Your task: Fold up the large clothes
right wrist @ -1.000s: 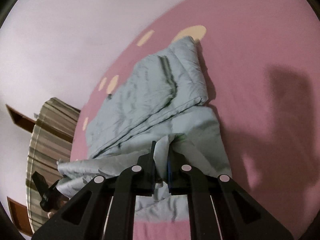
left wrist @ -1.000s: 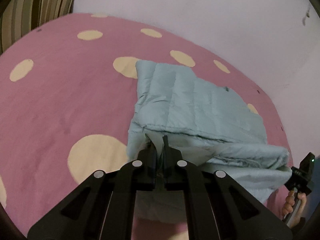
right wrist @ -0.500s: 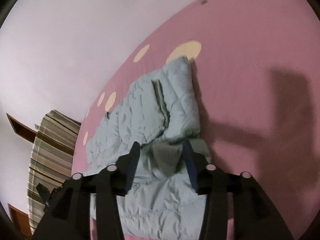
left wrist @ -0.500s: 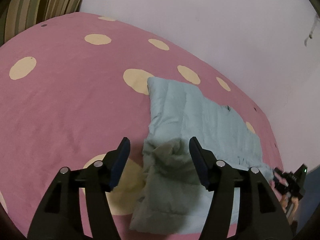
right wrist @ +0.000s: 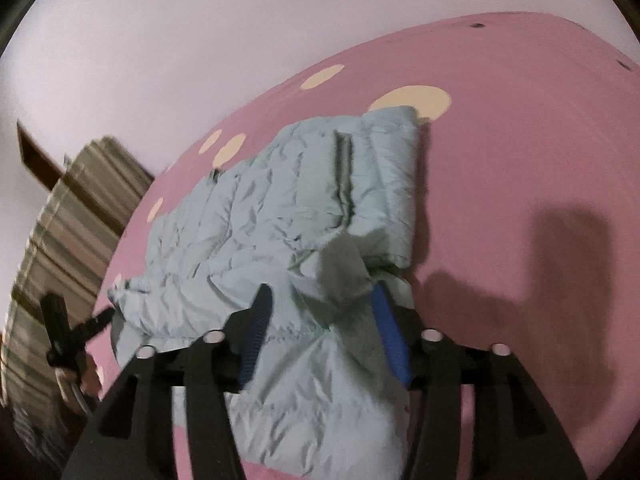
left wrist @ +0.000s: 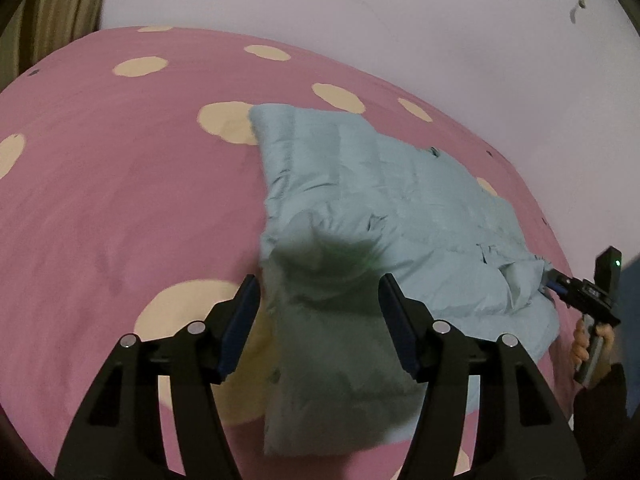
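Both my grippers, left [left wrist: 318,300] and right [right wrist: 318,312], have released: jaws now spread, pinching nothing. The jacket [left wrist: 384,200] lies folded on the pink bed [left wrist: 120,200]. This fold is set; regrasp follows.

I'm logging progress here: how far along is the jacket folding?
Done: the light blue puffer jacket lies folded over on the pink dotted bedspread. In hand: nothing; the left tool and right tool are both open over its near edge. Left: possibly another fold and smoothing.
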A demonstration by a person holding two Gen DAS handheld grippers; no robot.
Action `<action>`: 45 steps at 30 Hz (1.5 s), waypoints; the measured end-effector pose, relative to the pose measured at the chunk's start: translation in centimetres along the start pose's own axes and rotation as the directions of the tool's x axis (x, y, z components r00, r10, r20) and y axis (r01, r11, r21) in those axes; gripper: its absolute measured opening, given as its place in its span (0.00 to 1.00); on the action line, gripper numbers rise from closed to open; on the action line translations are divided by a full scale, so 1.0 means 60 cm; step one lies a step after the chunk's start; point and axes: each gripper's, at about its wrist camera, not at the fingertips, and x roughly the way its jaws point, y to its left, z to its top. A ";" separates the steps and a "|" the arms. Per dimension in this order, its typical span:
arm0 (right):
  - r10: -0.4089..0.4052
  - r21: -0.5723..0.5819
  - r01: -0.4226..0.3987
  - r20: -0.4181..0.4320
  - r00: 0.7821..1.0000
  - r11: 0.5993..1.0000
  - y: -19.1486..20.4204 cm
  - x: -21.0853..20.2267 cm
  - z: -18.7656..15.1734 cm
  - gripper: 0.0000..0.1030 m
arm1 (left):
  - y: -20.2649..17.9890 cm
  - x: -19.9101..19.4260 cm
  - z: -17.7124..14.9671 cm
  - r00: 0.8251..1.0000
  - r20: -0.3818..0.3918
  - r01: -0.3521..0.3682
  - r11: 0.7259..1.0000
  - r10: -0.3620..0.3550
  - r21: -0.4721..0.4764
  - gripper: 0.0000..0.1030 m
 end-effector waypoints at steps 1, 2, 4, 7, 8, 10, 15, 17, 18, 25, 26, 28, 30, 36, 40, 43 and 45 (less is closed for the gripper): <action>-0.002 -0.014 0.002 -0.007 1.000 1.000 0.000 0.008 0.004 0.54 | -0.001 0.006 0.003 1.000 -0.006 0.005 1.000 -0.005 0.005 0.59; -0.003 -0.020 0.003 -0.012 1.000 1.000 0.000 0.013 0.007 0.54 | -0.001 0.015 0.008 1.000 -0.019 0.009 1.000 -0.009 0.013 0.59; 0.003 -0.031 -0.005 -0.033 0.999 1.000 0.000 0.026 0.012 0.51 | -0.003 0.026 0.013 1.000 -0.028 -0.008 1.000 0.009 0.028 0.58; -0.012 -0.068 0.008 -0.060 0.998 0.998 0.006 0.040 0.014 0.29 | -0.006 0.038 0.017 0.999 -0.042 -0.007 0.999 0.008 0.040 0.42; -0.017 -0.077 0.012 -0.065 0.998 0.997 0.007 0.043 0.013 0.21 | -0.007 0.039 0.017 0.999 -0.043 -0.007 0.999 0.009 0.042 0.35; -0.024 -0.085 0.018 -0.064 0.998 0.996 0.007 0.043 0.010 0.14 | -0.011 0.042 0.018 0.999 -0.039 -0.014 0.998 0.016 0.053 0.21; -0.029 -0.094 0.027 -0.024 0.999 0.995 0.012 0.022 0.001 0.06 | -0.026 0.031 0.017 0.999 -0.012 -0.049 0.994 0.051 0.093 0.08; -0.026 -0.097 0.026 0.002 1.000 0.995 0.016 0.007 0.001 0.05 | -0.033 0.019 0.020 0.998 0.011 -0.061 0.993 0.061 0.105 0.07; -0.023 -0.098 0.025 0.019 1.000 0.995 0.019 -0.004 0.004 0.05 | -0.036 0.013 0.022 0.998 0.024 -0.065 0.992 0.062 0.110 0.07; -0.008 -0.105 0.021 0.122 0.992 0.994 0.037 -0.053 0.057 0.04 | -0.069 -0.031 0.081 0.987 0.136 -0.100 0.983 0.079 0.154 0.05; -0.006 -0.103 0.020 0.133 0.991 0.994 0.039 -0.055 0.068 0.04 | -0.073 -0.031 0.093 0.986 0.143 -0.109 0.981 0.086 0.158 0.04; -0.013 -0.097 0.028 0.155 0.988 0.995 0.041 -0.053 0.094 0.04 | -0.080 -0.025 0.127 0.981 0.163 -0.134 0.978 0.107 0.161 0.04; -0.020 -0.083 0.035 0.173 0.985 0.996 0.042 -0.043 0.130 0.04 | -0.086 -0.015 0.157 0.976 0.179 -0.156 0.974 0.126 0.164 0.04; -0.055 -0.036 0.062 0.186 0.981 0.997 0.039 0.011 0.218 0.04 | -0.104 0.049 0.251 0.960 0.195 -0.232 0.959 0.199 0.165 0.04; -0.098 -0.006 0.101 0.171 0.980 0.995 0.029 0.066 0.266 0.04 | -0.099 0.108 0.302 0.949 0.179 -0.288 0.945 0.260 0.154 0.04; -0.138 0.011 0.137 0.140 0.980 0.990 0.015 0.117 0.288 0.04 | -0.084 0.153 0.319 0.941 0.151 -0.321 0.938 0.301 0.132 0.04; -0.163 0.014 0.162 0.110 0.981 0.987 0.004 0.150 0.293 0.04 | -0.068 0.200 0.320 0.933 0.108 -0.357 0.926 0.345 0.124 0.04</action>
